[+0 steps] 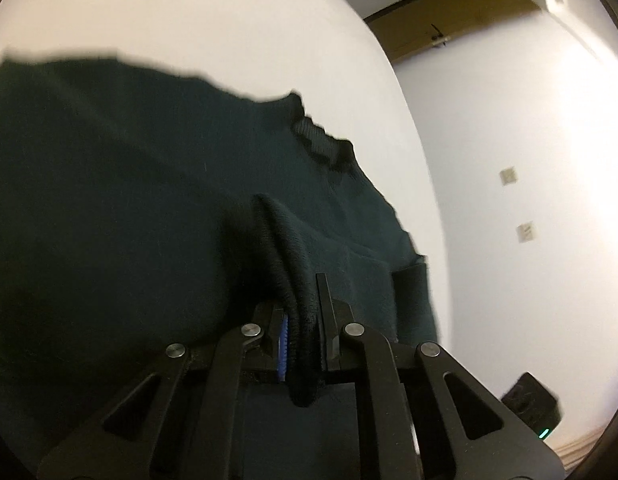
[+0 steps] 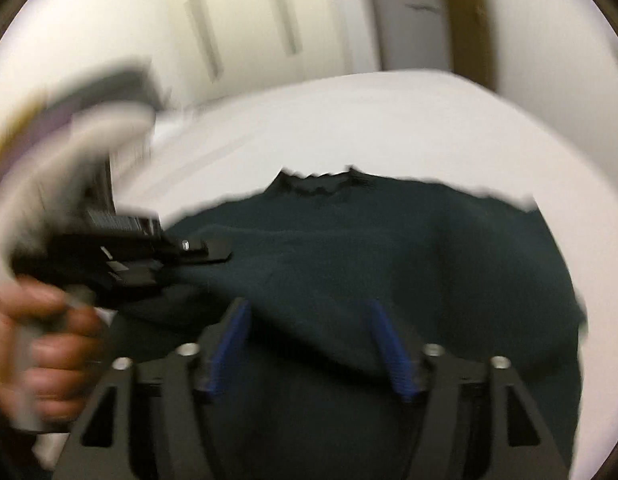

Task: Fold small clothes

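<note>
Dark green knit sweater (image 1: 109,200): spread on a white bed (image 1: 189,12), ribbed collar (image 1: 321,144) toward the far edge; view from the right wrist blurred.

Left tool (image 1: 301,332): clenched on a bunched fold of the sweater's ribbed edge, cloth pinched between blue pad (image 1: 284,340) and black finger; in the right wrist view its tip lies on the sweater's left side, held by a bare hand (image 2: 45,344).

Right tool (image 2: 309,340): fingers spread wide above the sweater, grasping nothing
</note>
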### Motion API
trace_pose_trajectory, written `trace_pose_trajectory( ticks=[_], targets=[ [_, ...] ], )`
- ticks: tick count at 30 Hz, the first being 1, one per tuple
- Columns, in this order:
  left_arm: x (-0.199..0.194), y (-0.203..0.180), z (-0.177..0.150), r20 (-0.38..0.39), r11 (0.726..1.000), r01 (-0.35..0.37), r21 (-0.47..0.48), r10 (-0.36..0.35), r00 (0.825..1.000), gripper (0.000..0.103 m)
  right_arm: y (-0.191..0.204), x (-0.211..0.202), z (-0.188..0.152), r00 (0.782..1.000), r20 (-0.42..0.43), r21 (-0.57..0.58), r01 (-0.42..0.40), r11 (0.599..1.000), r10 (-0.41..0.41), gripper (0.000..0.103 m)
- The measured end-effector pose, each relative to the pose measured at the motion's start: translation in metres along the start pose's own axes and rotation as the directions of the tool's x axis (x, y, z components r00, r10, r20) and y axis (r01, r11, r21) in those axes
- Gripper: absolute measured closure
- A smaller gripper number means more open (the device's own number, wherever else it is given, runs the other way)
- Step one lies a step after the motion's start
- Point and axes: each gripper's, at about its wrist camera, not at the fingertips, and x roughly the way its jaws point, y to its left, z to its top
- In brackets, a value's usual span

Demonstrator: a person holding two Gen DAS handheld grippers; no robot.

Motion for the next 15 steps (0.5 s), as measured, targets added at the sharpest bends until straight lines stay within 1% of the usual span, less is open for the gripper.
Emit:
trace_pose_trajectory(
  ticks=[1,2,3,4,5,7,8,9,11,12,13,15],
  targets=[
    [-0.003,-0.001,0.000,0.008,1.000,-0.017,0.026,0.017,1.000,0.094,-0.020,-0.012,-0.005,0.999,0.015,0.105,-0.042,0.994,0.040,0.028],
    [-0.005,-0.004,-0.001,0.017,0.998,-0.031,0.051,0.030,0.999,0.094,-0.044,-0.023,-0.011,0.997,0.028,0.229,-0.074,0.971,0.069,0.028],
    [-0.005,-0.008,-0.002,0.027,0.997,-0.038,0.066,0.036,0.999,0.094,-0.067,-0.029,-0.017,0.995,0.037,0.342,-0.095,0.935,0.088,0.027],
    [-0.005,-0.013,-0.002,0.037,0.996,-0.039,0.079,0.036,0.999,0.094,-0.088,-0.032,-0.024,0.993,0.044,0.440,-0.114,0.891,0.105,0.027],
    [-0.005,-0.017,-0.002,0.044,0.995,-0.042,0.087,0.039,0.998,0.094,-0.109,-0.033,-0.033,0.992,0.052,0.534,-0.127,0.836,0.117,0.027],
    [-0.009,-0.028,-0.002,0.066,0.992,-0.048,0.119,0.040,0.997,0.094,-0.129,-0.027,-0.039,0.990,0.045,0.617,-0.133,0.776,0.134,0.029],
    [-0.010,-0.034,-0.003,0.078,0.989,-0.046,0.144,0.035,0.996,0.094,-0.137,-0.023,-0.041,0.986,0.060,0.655,-0.157,0.739,0.157,0.029],
    [-0.016,-0.041,-0.003,0.092,0.984,-0.048,0.169,0.033,0.995,0.094,-0.143,-0.020,-0.040,0.982,0.083,0.680,-0.182,0.711,0.171,0.029],
    [-0.023,-0.048,-0.003,0.113,0.979,-0.028,0.202,0.005,0.994,0.094,-0.152,-0.016,-0.035,0.974,0.136,0.699,-0.223,0.680,0.179,0.029],
    [-0.028,-0.052,-0.004,0.126,0.975,-0.038,0.219,0.010,0.992,0.094,-0.158,-0.011,-0.032,0.969,0.160,0.715,-0.245,0.655,0.188,0.029],
    [-0.029,-0.055,-0.004,0.140,0.970,-0.051,0.236,0.018,0.990,0.094,-0.166,-0.006,-0.030,0.963,0.185,0.735,-0.267,0.623,0.195,0.030],
    [-0.030,-0.055,-0.003,0.150,0.966,-0.065,0.248,0.028,0.988,0.094,-0.184,0.003,-0.022,0.942,0.258,0.766,-0.334,0.549,0.213,0.032]
  ],
)
